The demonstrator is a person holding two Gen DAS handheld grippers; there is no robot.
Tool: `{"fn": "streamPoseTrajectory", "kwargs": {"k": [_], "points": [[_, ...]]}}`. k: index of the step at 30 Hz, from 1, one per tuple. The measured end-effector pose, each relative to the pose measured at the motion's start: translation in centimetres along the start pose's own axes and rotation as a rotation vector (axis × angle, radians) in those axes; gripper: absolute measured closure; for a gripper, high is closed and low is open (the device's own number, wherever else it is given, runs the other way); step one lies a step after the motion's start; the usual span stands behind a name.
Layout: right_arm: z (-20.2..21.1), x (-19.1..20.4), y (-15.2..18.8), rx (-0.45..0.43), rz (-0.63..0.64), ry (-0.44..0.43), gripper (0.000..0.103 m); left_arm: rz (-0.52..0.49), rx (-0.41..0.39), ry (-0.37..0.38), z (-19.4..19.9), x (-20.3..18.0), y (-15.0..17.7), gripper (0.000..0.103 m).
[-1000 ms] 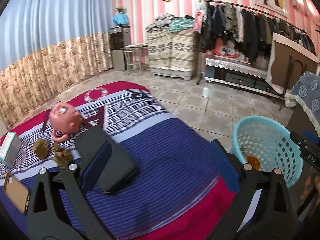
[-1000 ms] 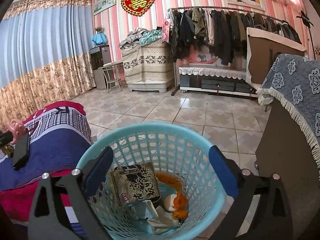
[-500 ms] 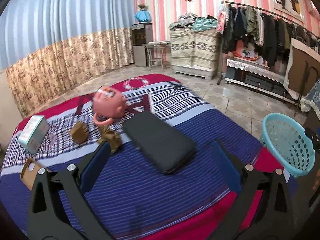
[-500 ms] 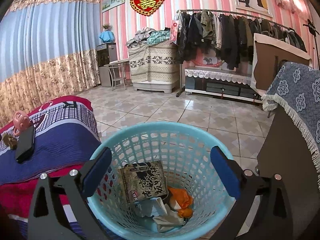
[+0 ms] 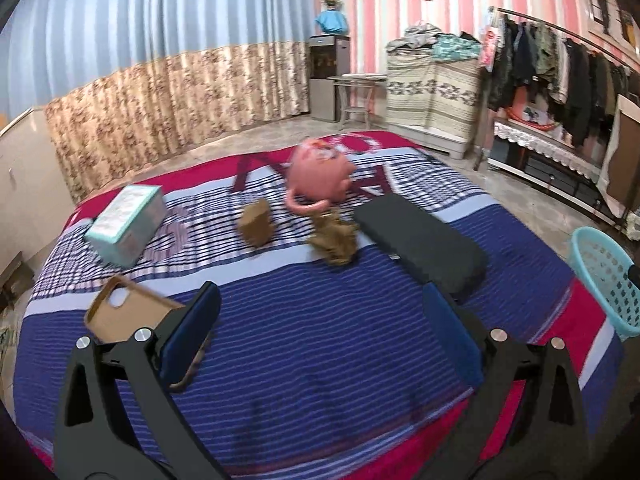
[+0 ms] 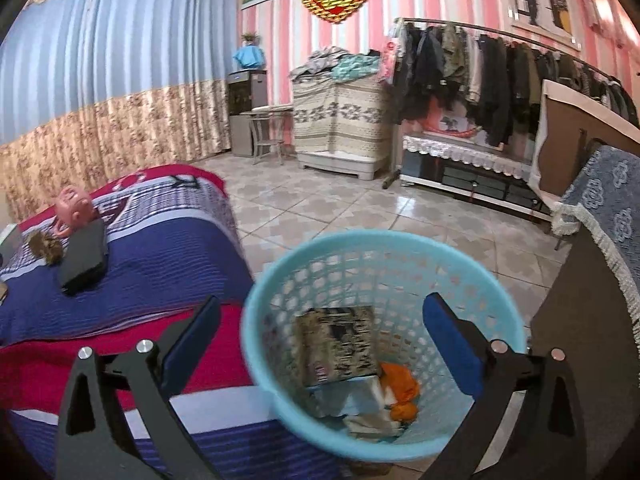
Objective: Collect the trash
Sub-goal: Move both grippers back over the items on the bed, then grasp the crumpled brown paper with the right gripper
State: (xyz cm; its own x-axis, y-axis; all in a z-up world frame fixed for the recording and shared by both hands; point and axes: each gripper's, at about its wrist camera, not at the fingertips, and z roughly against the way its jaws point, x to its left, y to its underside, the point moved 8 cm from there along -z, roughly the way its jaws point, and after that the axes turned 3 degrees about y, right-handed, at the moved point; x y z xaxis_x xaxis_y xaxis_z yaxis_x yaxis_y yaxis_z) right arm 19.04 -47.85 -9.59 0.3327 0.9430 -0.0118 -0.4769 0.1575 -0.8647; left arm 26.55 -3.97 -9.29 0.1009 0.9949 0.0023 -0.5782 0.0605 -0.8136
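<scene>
**Both grippers spread wide, trash lying on the bed and in the basket**

The left gripper (image 5: 320,340) is being held with its jaws wide apart and nothing between them, above the blue-and-red striped bed (image 5: 320,360). Two crumpled brown paper scraps (image 5: 334,236) are lying just beside the pink round piggy bank (image 5: 320,176). The right gripper (image 6: 320,344), likewise spread and empty, is being held over the light-blue perforated plastic basket (image 6: 280,296), in which a printed packet (image 6: 340,344) and orange wrappings (image 6: 402,392) are lying.

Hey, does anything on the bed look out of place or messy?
Yes. Two brown crumpled scraps lie loose on the bedspread near the pink piggy bank, not in the basket.
</scene>
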Motion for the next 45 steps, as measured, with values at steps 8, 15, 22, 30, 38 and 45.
{"fn": "streamPoseTrajectory", "kwargs": {"k": [8,15,22,30,38,45], "points": [[0.4,7.2,-0.9,0.003,0.104,-0.111,0.005,0.088,0.013,-0.076,0.1,6.2,0.2,0.006],[-0.1,15.8,-2.6,0.009,0.183,-0.264,0.005,0.113,0.035,-0.129,-1.0,10.0,0.6,0.006],[-2.0,27.0,-4.1,0.038,0.265,-0.441,0.005,0.135,0.065,-0.154,-1.6,13.1,1.3,0.006],[-3.9,37.8,-1.5,0.107,0.444,-0.575,0.020,0.193,0.070,-0.151,-2.1,16.2,0.9,0.006],[-5.5,40.3,-0.9,0.188,0.473,-0.642,0.072,0.170,0.090,-0.103,-4.6,14.5,-0.7,0.006],[-3.4,34.9,-3.6,0.107,0.387,-0.603,0.072,0.129,0.133,-0.032,-8.6,10.2,-2.4,0.015]]}}
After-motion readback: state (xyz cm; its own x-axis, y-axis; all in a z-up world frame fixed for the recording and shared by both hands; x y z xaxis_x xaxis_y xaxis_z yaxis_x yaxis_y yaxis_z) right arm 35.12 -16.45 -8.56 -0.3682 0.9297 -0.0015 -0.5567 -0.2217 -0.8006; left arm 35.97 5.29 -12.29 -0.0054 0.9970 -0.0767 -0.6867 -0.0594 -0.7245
